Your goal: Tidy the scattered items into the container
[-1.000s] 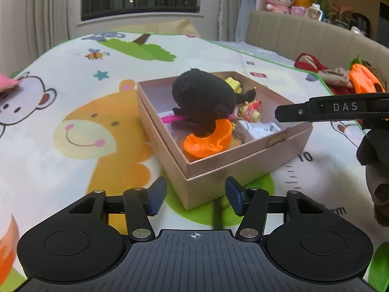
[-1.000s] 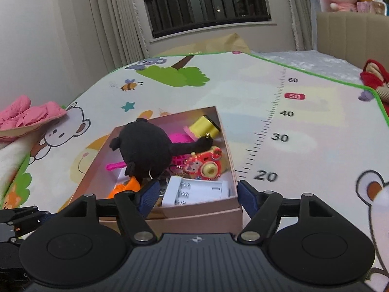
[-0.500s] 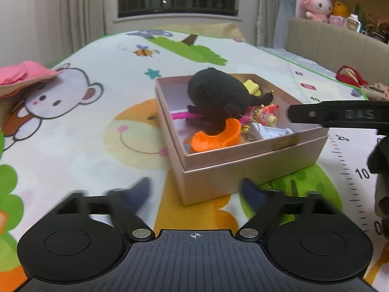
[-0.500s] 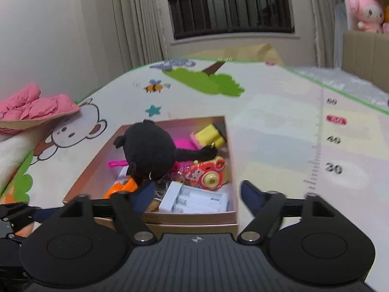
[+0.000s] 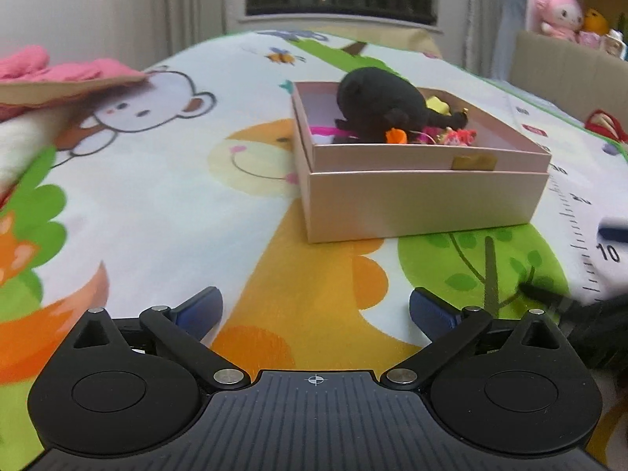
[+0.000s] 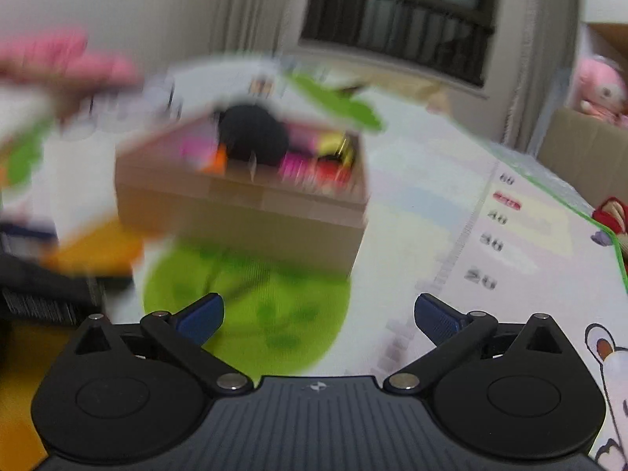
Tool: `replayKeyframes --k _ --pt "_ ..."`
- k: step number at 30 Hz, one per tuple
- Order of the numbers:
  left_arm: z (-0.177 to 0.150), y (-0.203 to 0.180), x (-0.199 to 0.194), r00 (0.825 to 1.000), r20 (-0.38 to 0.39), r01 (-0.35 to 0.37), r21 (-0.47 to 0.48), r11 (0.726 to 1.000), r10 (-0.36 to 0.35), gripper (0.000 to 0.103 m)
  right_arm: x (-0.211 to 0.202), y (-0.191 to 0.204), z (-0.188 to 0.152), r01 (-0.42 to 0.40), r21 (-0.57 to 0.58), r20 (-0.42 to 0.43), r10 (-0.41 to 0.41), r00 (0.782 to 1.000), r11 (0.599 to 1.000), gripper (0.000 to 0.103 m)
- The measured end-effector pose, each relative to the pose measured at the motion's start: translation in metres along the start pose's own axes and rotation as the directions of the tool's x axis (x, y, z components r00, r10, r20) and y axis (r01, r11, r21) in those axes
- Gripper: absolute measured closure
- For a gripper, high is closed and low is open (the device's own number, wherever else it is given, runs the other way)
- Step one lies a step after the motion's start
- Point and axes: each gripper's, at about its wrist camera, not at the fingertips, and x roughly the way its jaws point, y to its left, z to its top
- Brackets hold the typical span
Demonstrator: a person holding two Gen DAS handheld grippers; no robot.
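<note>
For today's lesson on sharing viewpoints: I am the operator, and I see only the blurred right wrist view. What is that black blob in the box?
Observer: A black plush toy, lying inside the pink box among smaller toys.
Operator: Is there anything on the box's near wall?
Observer: Yes, a small gold label near its right end.
Operator: What is beside the pink plush on the shelf?
Observer: Beside the pink plush sits a yellow plush, just to its right.
</note>
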Motion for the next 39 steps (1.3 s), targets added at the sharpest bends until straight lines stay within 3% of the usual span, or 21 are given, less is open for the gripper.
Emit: replayKeyframes --k 3,8,39 --pt "0.0 -0.002 0.002 1.0 -0.008 -0.014 0.0 1.0 0.014 0.0 -0.002 -0.008 -0.003 0.027 0.074 0.019 -0.029 0.999 0.997 0.0" --pt "0.003 -0.002 0.009 1.0 -0.018 -0.016 -0.018 1.0 0.016 0.0 0.02 -0.031 0.005 -0.073 0.164 -0.026 0.078 0.997 0.984 0.0" --pt "0.001 -0.001 0.007 1.0 -0.018 -0.011 -0.022 1.0 0.01 0.0 0.027 -0.03 0.004 -0.079 0.156 -0.018 0.083 0.996 0.985 0.0"
